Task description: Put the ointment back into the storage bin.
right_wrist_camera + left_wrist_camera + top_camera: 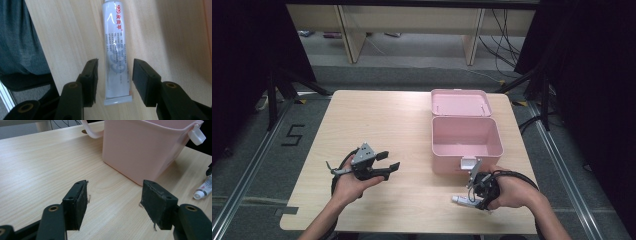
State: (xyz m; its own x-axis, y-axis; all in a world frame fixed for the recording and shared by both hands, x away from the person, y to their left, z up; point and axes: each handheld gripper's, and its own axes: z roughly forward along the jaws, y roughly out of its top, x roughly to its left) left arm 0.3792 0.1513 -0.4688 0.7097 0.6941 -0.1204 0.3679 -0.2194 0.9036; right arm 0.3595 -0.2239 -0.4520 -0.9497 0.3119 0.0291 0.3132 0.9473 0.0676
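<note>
Two tongs work here: my left gripper (388,163) waits spread and empty, left of the open pink box (466,136), while my right gripper (114,77), jaws spread, straddles the white tube (115,50) lying near the table's near-right edge, ready to pinch it.

Desk (377,117), left half: bare wood, free passage from near edge to far edge. Right half: 1 open pink storage box (466,144), lid (460,103) laid back toward far edge, blocks passage. Ointment tube (460,200) lies near the near-right corner.
</note>
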